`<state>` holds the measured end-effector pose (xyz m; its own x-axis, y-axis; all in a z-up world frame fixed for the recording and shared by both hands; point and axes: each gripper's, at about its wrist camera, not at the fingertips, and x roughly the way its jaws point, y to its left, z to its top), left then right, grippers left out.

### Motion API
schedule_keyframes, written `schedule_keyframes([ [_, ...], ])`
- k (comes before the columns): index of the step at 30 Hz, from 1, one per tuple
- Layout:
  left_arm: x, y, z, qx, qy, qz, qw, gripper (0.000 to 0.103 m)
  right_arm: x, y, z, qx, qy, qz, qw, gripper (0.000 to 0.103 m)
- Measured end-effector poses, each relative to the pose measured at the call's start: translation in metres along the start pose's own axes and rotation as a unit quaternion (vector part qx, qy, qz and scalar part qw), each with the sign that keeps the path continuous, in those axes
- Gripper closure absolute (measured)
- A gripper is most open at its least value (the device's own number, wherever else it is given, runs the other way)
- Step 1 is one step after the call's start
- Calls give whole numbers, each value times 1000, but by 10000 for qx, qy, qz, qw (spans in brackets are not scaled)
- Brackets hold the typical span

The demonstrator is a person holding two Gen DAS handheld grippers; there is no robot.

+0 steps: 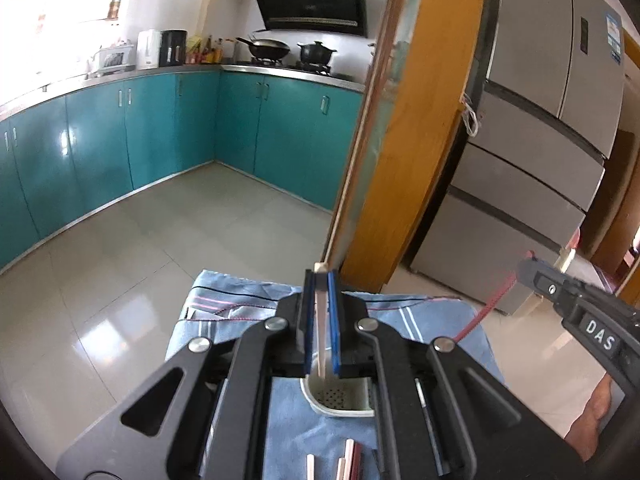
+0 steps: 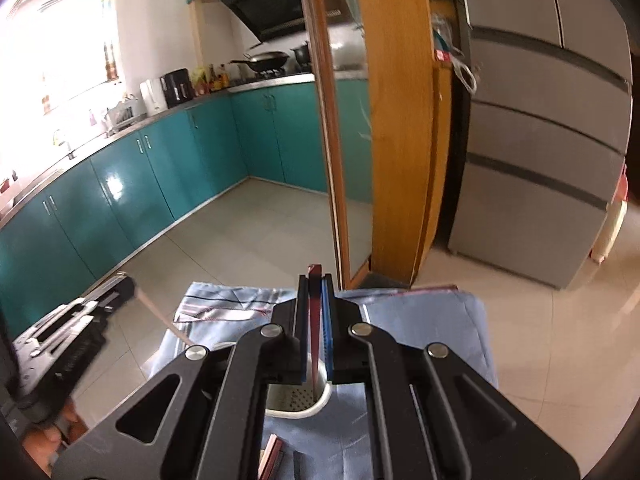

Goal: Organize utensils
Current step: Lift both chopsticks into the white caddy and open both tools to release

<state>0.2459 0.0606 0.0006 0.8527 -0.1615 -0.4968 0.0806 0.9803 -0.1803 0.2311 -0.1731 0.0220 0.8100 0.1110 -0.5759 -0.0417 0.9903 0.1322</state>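
1. The left claw [image 1: 321, 320] is clamped on a pale chopstick [image 1: 320, 312], which stands upright between its blue pads [image 1: 307, 320]; the top end pokes out just past the fingertips.
2. Directly below this claw, the chopstick's lower end reaches down into a white perforated holder [image 1: 340, 402] that sits on a blue cloth [image 1: 224, 300] spread over the counter.
3. The right claw [image 2: 316, 328] is clamped on a dark red chopstick [image 2: 315, 320], also upright, its tip showing above the pads.
4. Below the right claw, the red chopstick's lower end dips into the same holder [image 2: 298, 410].
5. Nearer the cameras than the holder, loose chopsticks [image 1: 350, 460] lie on the cloth, pale and red together.
6. In the right wrist view, the left claw appears well off to the left, its pale chopstick angling toward the holder.
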Motion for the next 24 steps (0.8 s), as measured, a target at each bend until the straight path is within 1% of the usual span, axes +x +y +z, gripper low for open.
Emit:
schedule_keyframes([
  [2, -1, 3, -2, 11, -10, 36, 10000, 96, 2, -4, -4, 58, 1, -76, 10000, 96],
  [3, -2, 3, -2, 1, 12, -14, 10000, 96, 2, -8, -5, 95, 6, -103, 9999, 96],
  [5, -2, 4, -3, 35, 27, 6, 10000, 96, 2, -12, -6, 159, 37, -130, 9998, 94],
  [6, -2, 5, -4, 60, 12, 49, 10000, 96, 1, -15, -6, 196, 23, -153, 9997, 86],
  [7, -3, 6, -5, 59, -23, 75, 10000, 96, -1, -17, -7, 204, 6, -158, 9997, 74],
  [8, -5, 8, -6, 40, -56, 125, 9999, 94, -3, -18, -8, 185, -37, -203, 9996, 65],
  [9, -5, 7, -6, 13, -88, 178, 9998, 85, -5, -19, -8, 153, -68, -263, 9995, 63],
  [10, -6, 9, -7, -13, -105, 198, 9997, 74, -5, -21, -10, 126, -83, -298, 9994, 62],
  [12, -7, 10, -9, -38, -123, 268, 9996, 71, -7, -23, -13, 105, -77, -327, 9994, 61],
  [14, -7, 11, -12, -28, -115, 260, 9996, 70, -9, -27, -17, 126, -78, -313, 9994, 58],
  [17, -9, 12, -16, -26, -127, 286, 9995, 64, -17, -31, -27, 173, -116, -326, 9993, 56],
  [19, -14, 11, -22, -1, -189, 343, 9992, 58, -31, -37, -42, 228, -164, -347, 9990, 56],
  [20, -18, 12, -26, -3, -214, 368, 9991, 58, -36, -40, -49, 240, -193, -372, 9988, 56],
  [21, -26, 14, -31, -14, -272, 400, 9988, 58, -42, -43, -63, 238, -204, -424, 9986, 56],
  [22, -34, 16, -37, -33, -342, 472, 9983, 58, -44, -45, -76, 217, -137, -475, 9985, 56],
  [23, -44, 19, -47, -55, -380, 624, 9973, 58, -42, -46, -87, 197, -29, -513, 9985, 56],
  [24, -52, 23, -58, -97, -347, 734, 9967, 58, -34, -46, -105, 170, 241, -543, 9981, 56],
])
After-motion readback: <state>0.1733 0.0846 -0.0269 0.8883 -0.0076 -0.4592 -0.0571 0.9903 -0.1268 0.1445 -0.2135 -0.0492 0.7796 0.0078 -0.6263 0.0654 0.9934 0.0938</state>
